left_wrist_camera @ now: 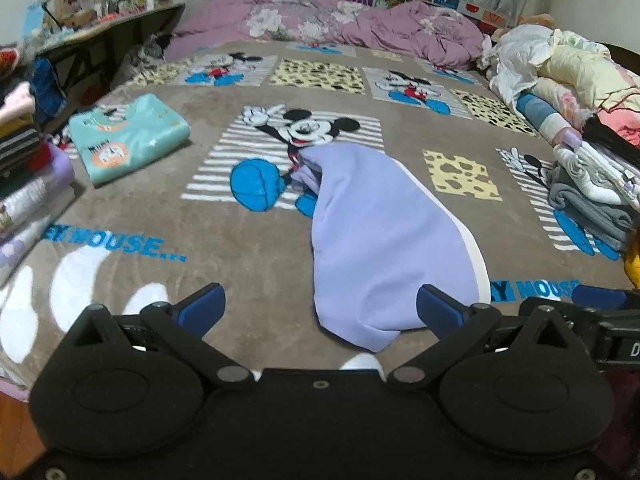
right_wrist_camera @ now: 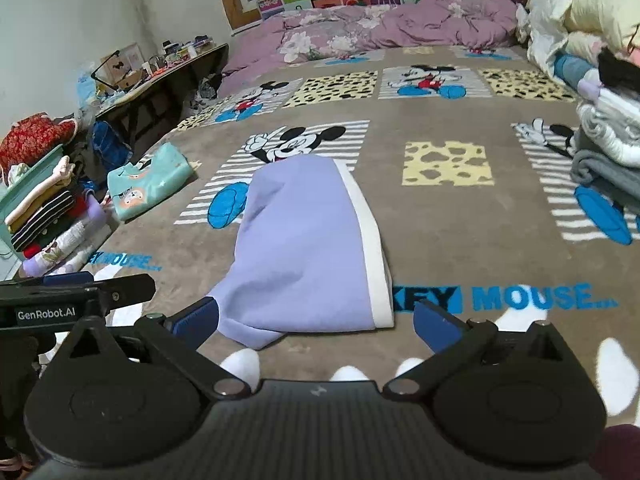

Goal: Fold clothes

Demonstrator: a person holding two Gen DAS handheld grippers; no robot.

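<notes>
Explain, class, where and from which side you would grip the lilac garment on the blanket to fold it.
Grip the lilac garment at its two near corners, coming from the near edge. That edge lies flat, closest to both open tools: the left tool near the loose left corner, the right tool by the white band, probably giving a straight fold line.

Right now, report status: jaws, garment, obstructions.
Left gripper and right gripper: jaws open, empty. Lavender garment partly folded on blanket, ungripped. Folded teal shirt lies apart, left.

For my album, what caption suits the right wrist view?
Open right gripper faces a lilac garment on the cartoon blanket.
</notes>
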